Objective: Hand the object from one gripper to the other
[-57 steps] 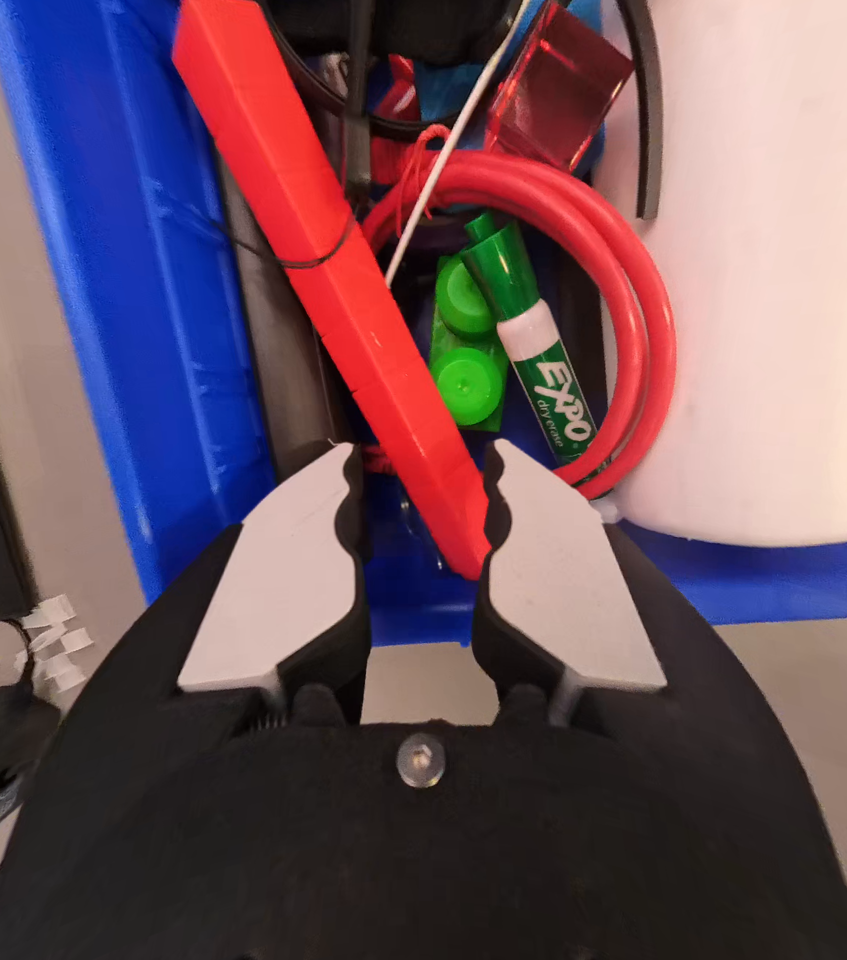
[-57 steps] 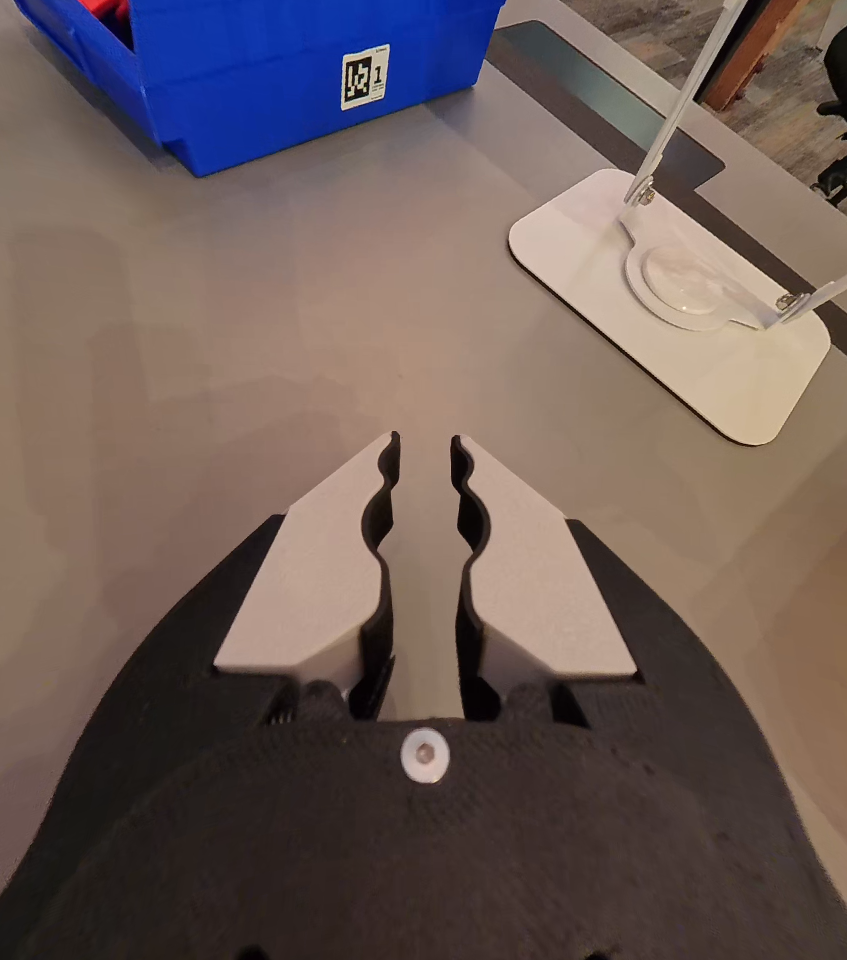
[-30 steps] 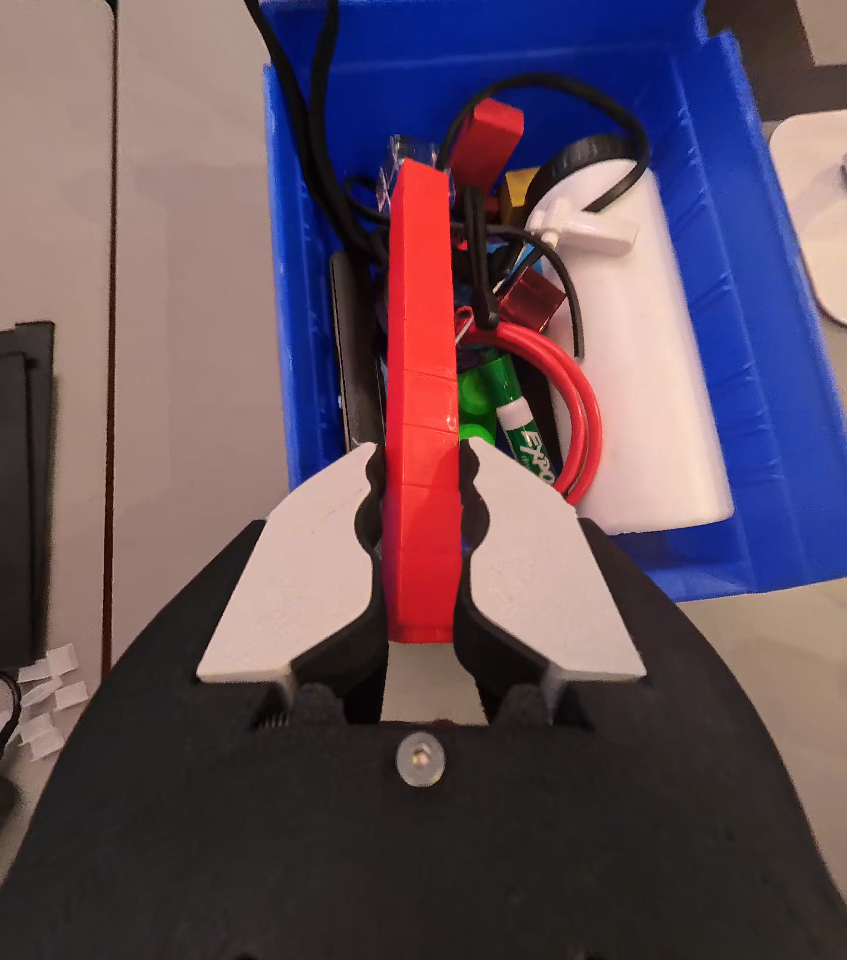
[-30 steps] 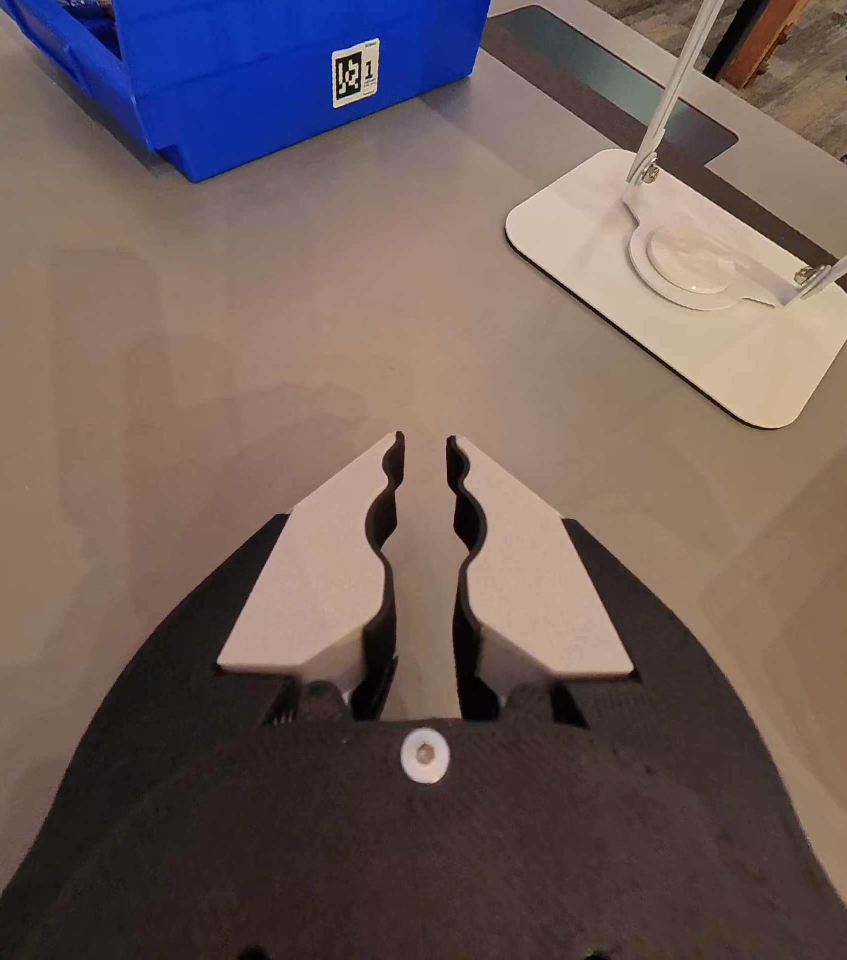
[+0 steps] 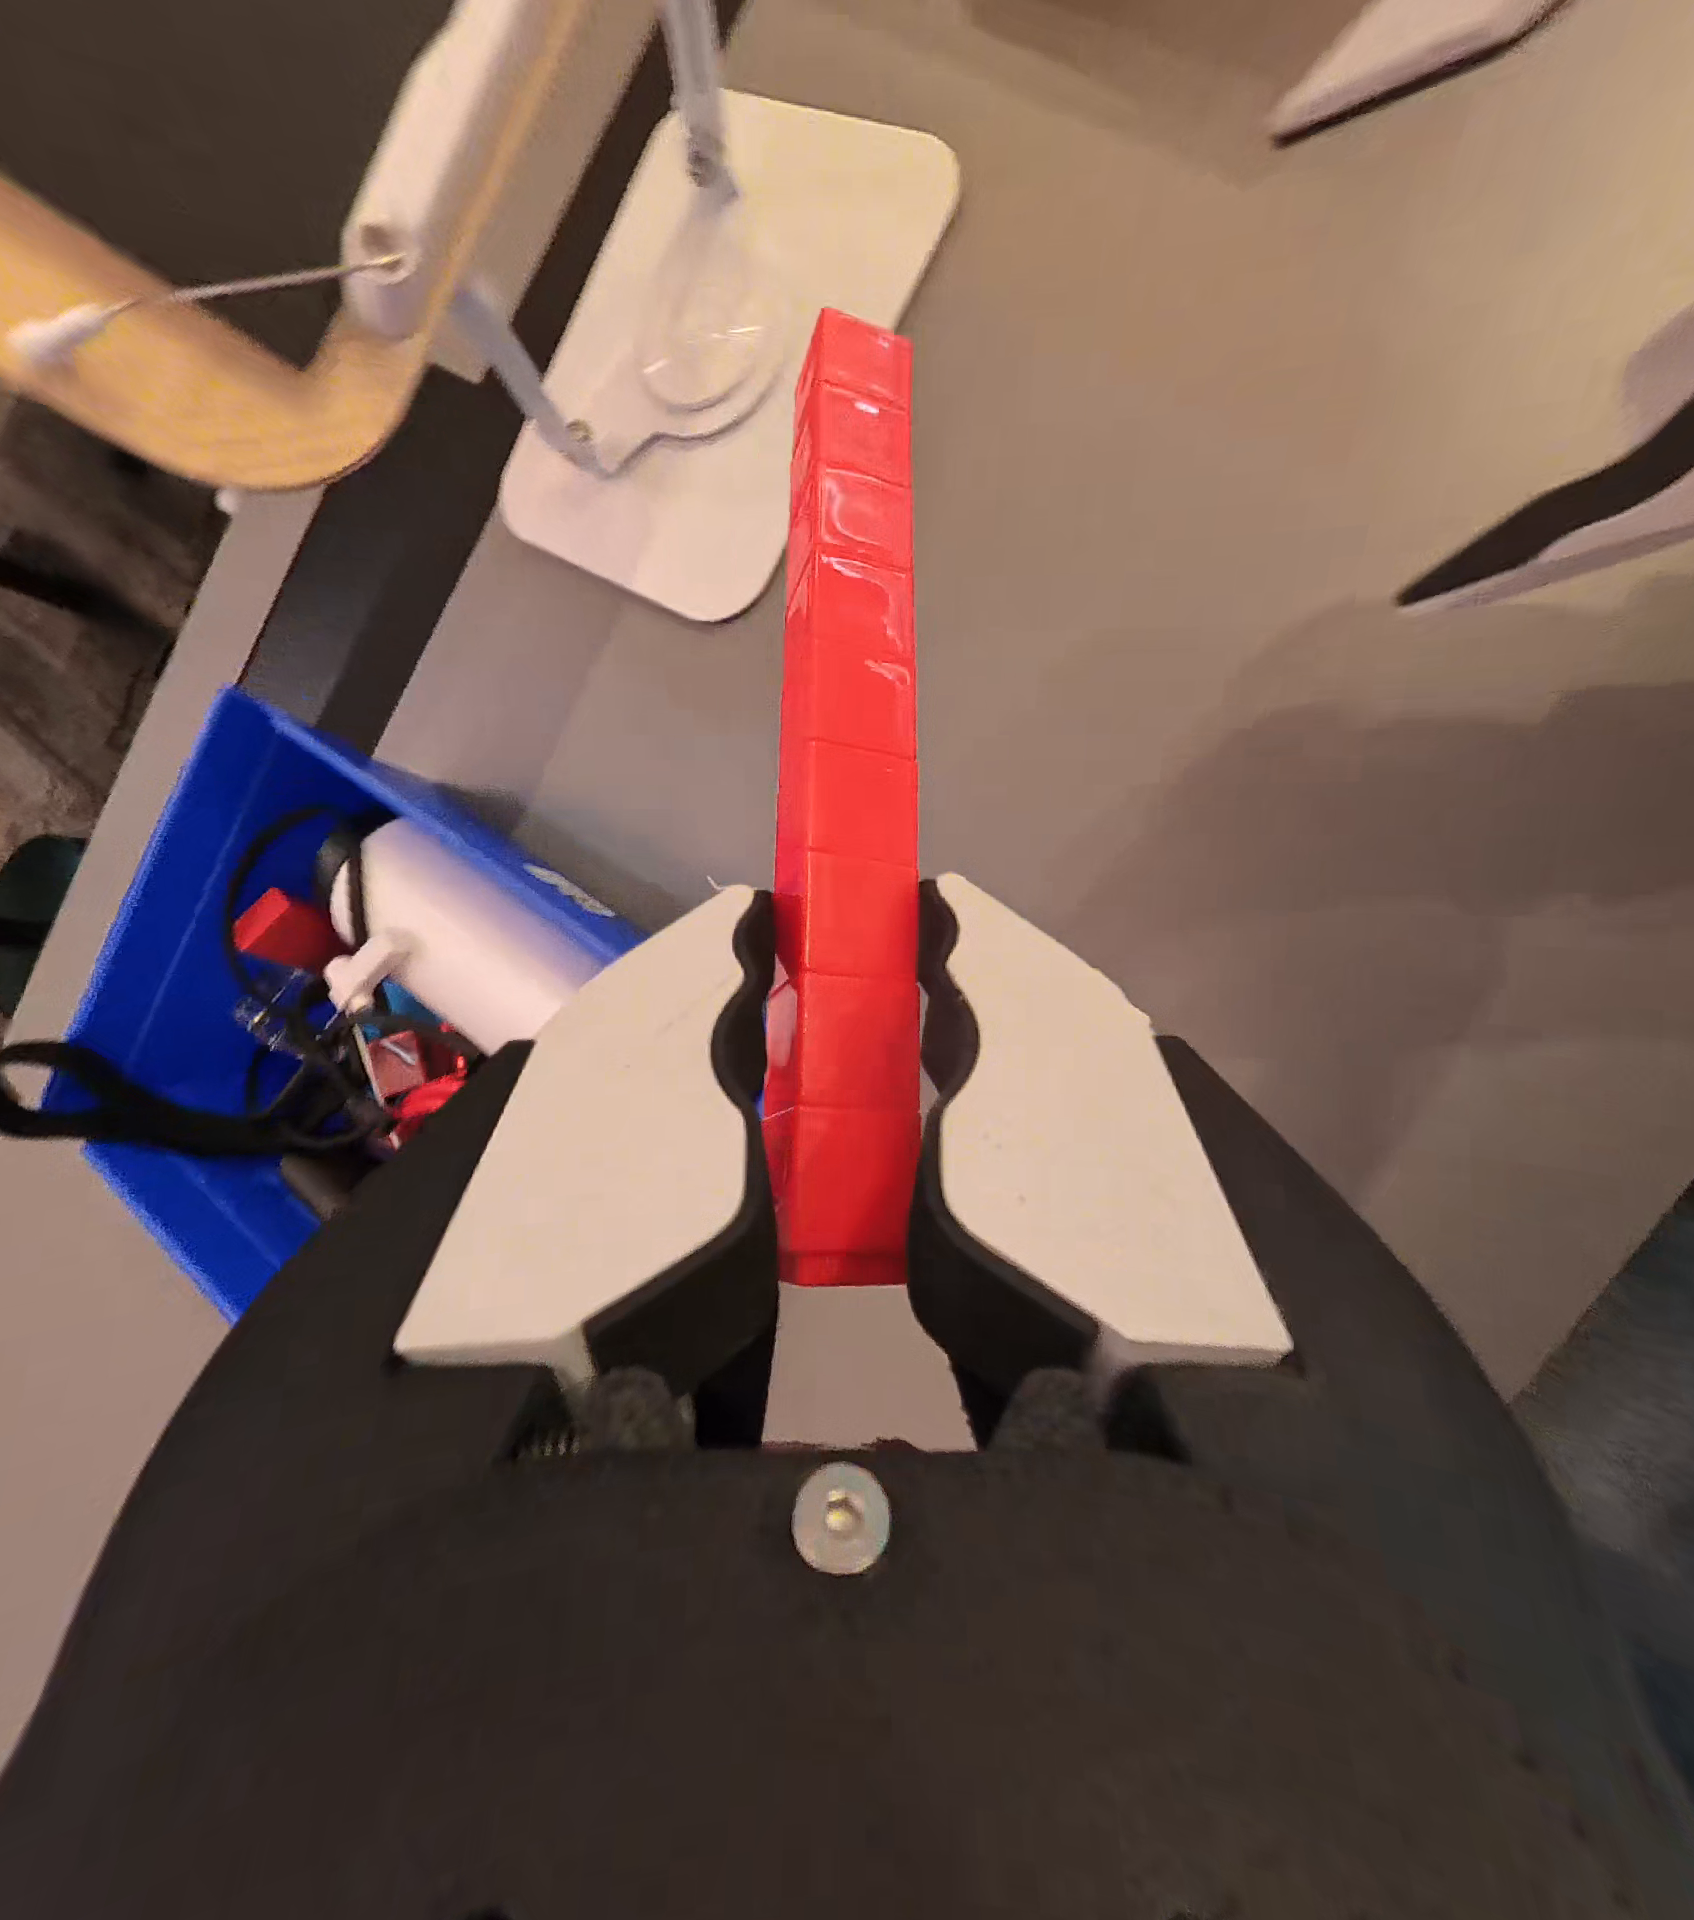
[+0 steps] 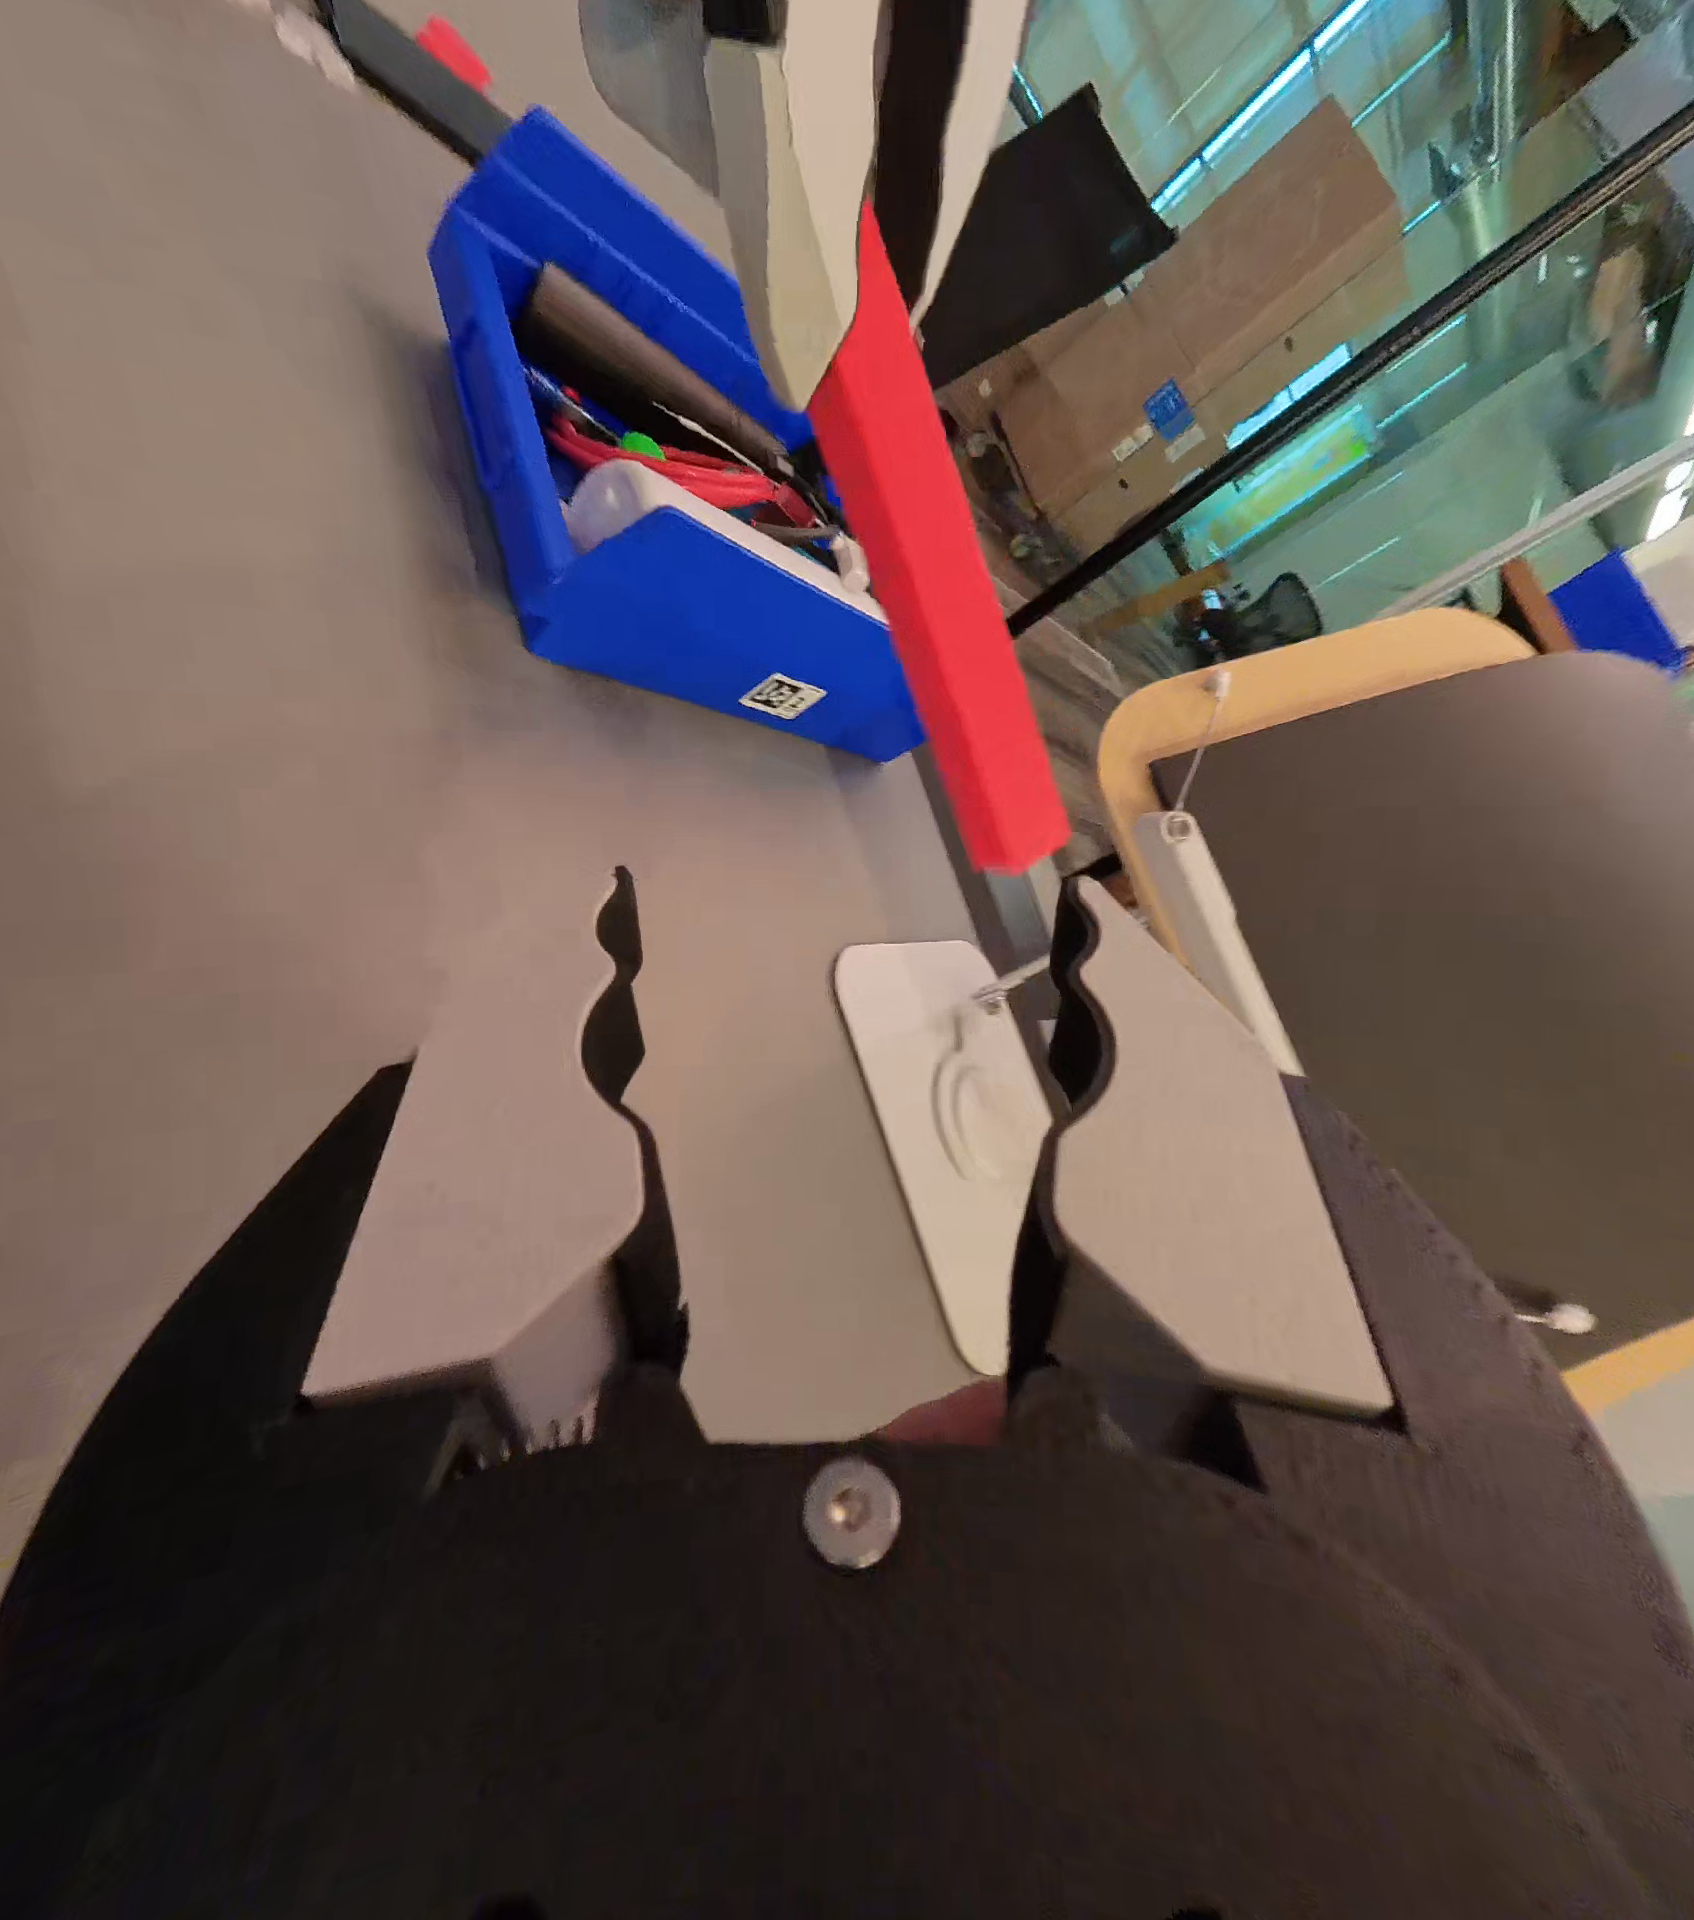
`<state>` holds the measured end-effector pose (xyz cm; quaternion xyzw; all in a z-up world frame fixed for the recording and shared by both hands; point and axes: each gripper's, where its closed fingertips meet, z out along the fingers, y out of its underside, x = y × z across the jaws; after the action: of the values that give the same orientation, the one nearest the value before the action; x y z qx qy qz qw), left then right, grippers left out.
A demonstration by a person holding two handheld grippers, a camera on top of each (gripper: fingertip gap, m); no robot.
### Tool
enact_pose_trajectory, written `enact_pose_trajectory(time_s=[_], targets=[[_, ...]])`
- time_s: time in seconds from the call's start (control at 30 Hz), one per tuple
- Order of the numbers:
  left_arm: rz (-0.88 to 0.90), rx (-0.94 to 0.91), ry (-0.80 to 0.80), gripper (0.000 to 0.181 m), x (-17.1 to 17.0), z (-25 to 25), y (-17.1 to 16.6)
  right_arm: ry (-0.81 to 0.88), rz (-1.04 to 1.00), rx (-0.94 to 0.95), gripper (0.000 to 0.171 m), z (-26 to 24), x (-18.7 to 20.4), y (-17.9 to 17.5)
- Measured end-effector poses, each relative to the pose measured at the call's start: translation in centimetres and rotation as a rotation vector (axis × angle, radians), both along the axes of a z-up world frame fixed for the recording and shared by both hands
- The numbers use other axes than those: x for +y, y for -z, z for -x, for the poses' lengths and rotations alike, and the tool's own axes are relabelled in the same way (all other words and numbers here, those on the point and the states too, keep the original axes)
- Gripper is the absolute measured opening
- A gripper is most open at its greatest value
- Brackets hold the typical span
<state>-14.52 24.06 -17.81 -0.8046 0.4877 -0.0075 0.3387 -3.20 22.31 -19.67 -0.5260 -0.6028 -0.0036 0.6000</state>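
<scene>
A long red bar of joined blocks [image 5: 848, 790] is clamped at its near end in my left gripper [image 5: 845, 904], which holds it in the air, pointing away over the grey table [image 5: 1186, 520]. My right gripper shows blurred at the far right of the left wrist view [image 5: 1591, 488]. In the right wrist view my right gripper [image 6: 848, 894] is open wide and empty. The bar [image 6: 936, 592] hangs down from the left gripper [image 6: 858, 187] at the top. Its free end is just above and between my right fingertips, nearer the right one.
A blue bin [image 5: 188, 977] full of cables, a white bottle and red parts sits on the table; it also shows in the right wrist view [image 6: 708, 623]. A white stand base [image 5: 749, 343] lies beyond. A wooden chair back [image 6: 1196, 675] is at the table edge. Some 12 cm of space lies between my two pairs of fingers.
My left gripper closed on the red bar in the bin, lifted it out and swung it over the table. My right gripper rose from the table, opened wide and turned toward the bar's free end.
</scene>
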Motion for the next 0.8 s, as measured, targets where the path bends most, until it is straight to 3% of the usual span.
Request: enact_pose_trajectory(time_s=[0.27, 0.37, 0.53, 0.63, 0.8], targets=[[0.041, 0.171, 0.225, 0.026, -3.0, -6.8, 1.3, 0.029, 0.020, -0.095, 0.058, -0.7, 0.9, 1.9], [0.054, 0.239, 0.299, 0.026, -4.0, -8.2, 1.6, 0.029, 0.087, -0.109, 0.024, -1.2, 0.9, 3.1], [0.042, 0.266, 0.347, 0.026, -4.1, -9.6, 1.4, -0.015, 0.274, -0.016, 0.020, -1.6, 0.3, 3.9], [0.026, 0.202, 0.353, 0.028, -3.9, -10.6, 0.3, -0.043, 0.366, 0.098, 0.019, -1.9, 0.1, 3.4], [-0.034, -0.028, 0.323, 0.048, -3.1, -11.5, -2.5, -0.083, 0.491, 0.251, 0.019, -2.3, -0.1, 2.6]])
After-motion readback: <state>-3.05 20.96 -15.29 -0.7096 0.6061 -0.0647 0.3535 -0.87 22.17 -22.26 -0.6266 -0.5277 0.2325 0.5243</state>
